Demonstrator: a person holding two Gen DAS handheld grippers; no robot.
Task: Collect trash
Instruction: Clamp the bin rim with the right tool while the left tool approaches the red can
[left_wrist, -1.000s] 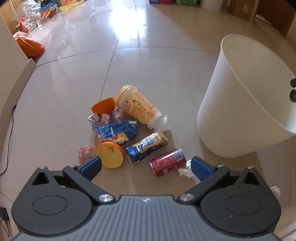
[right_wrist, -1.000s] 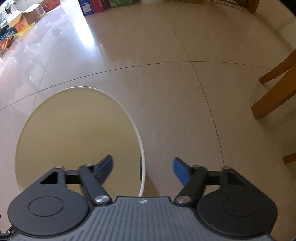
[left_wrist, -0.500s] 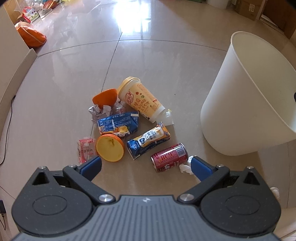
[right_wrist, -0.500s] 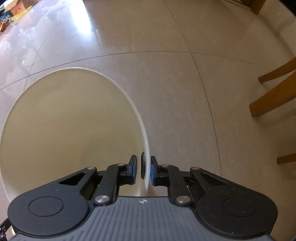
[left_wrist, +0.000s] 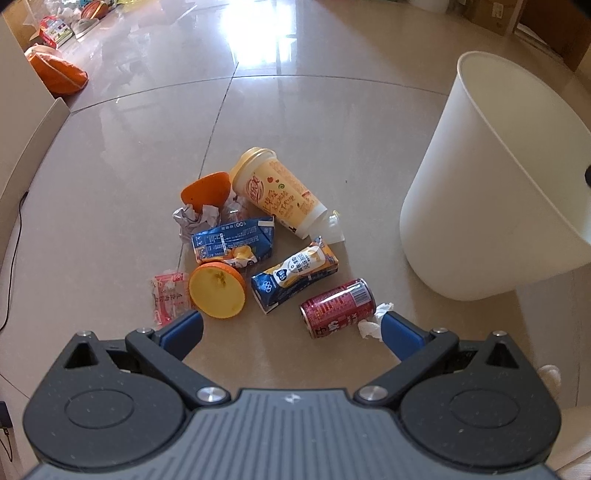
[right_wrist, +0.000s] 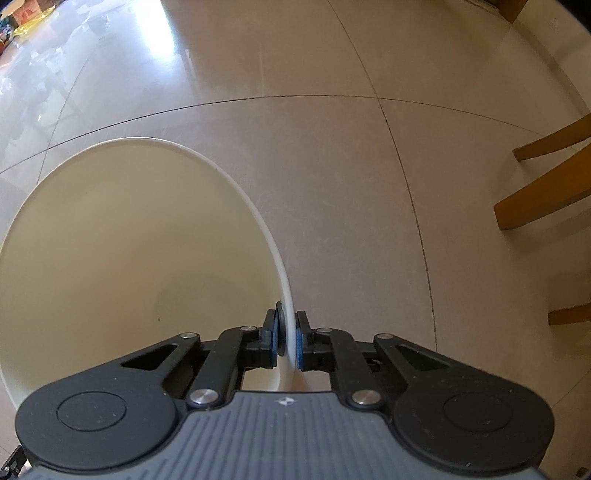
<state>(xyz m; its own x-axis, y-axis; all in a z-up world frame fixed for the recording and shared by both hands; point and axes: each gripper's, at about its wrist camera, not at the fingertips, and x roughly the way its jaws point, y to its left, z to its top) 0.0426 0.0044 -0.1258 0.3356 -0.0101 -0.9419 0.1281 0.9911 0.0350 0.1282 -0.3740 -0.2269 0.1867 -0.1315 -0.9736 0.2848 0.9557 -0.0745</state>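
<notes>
A pile of trash lies on the tiled floor in the left wrist view: a yellow cup (left_wrist: 275, 190) on its side, a blue carton (left_wrist: 232, 243), a dark blue carton (left_wrist: 295, 275), a red can (left_wrist: 338, 308), an orange lid (left_wrist: 217, 290), an orange piece (left_wrist: 205, 188), crumpled paper (left_wrist: 194, 218), a red wrapper (left_wrist: 168, 299) and a white tissue (left_wrist: 373, 321). My left gripper (left_wrist: 291, 330) hovers open just in front of the pile. The white bin (left_wrist: 480, 192) stands right of it, tilted. My right gripper (right_wrist: 287, 341) is shut on the bin's rim (right_wrist: 284, 280); the bin inside looks empty.
An orange bag (left_wrist: 55, 72) and boxes of clutter (left_wrist: 55, 26) lie far left by a cabinet edge (left_wrist: 22, 140). Cardboard boxes (left_wrist: 495, 14) stand at the far right. Wooden chair legs (right_wrist: 546, 192) rise to the right of the bin. A black cable (left_wrist: 11, 258) runs along the left.
My right gripper closed on the bin's rim, and the bin now leans toward the pile. The left gripper stayed open and drifted slightly above the trash.
</notes>
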